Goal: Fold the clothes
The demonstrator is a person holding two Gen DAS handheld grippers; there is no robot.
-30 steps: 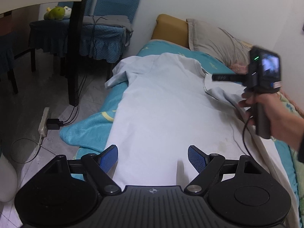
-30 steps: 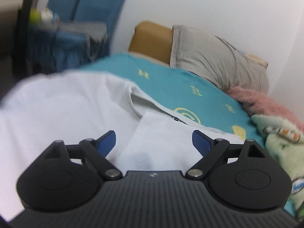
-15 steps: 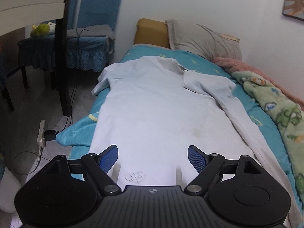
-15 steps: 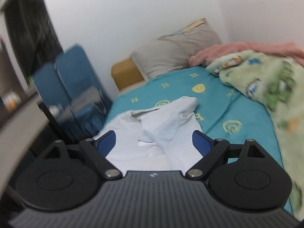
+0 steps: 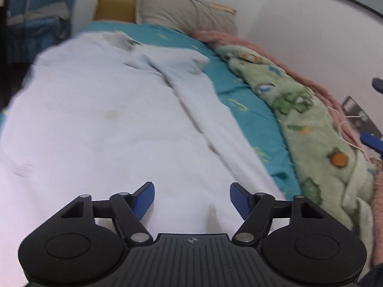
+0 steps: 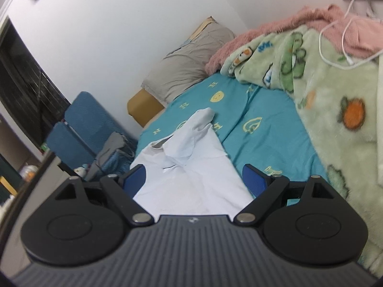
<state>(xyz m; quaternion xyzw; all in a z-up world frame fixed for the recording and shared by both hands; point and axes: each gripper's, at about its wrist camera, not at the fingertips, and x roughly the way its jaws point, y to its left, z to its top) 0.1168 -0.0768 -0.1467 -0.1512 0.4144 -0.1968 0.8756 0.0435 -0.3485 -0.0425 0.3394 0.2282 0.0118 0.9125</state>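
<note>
Shirt: the white shirt (image 5: 115,124) lies spread out long on the bed (image 5: 253,110), with its collar end toward the pillow (image 5: 186,12).
Sleeve: the sleeve on the blanket side (image 5: 172,59) is already turned in over the chest. In the right view it shows as a lumpy flap (image 6: 189,141).
Side edge: the long side below that sleeve looks bunched and a bit wrinkled along the blue sheet.
Left hand-held gripper (image 5: 191,201): its blue fingers are wide apart with nothing between them. It hangs over the bottom part of the shirt.
Right hand-held gripper (image 6: 194,181): fingers also wide apart, holding nothing. It is above the shirt and looks along it to the pillow.
How far: my guess is the fold is partly done, since one sleeve is in.
Doing it well: pinch only the shirt, not the sheet under it. Take hold near an edge or a corner. Pull the cloth flat so no lumps get folded in. Keep the folded edges straight and lined up.
Watch out: the green blanket (image 6: 335,95) and the white cable (image 6: 344,31) are near, so keep the shirt away from them.
</note>
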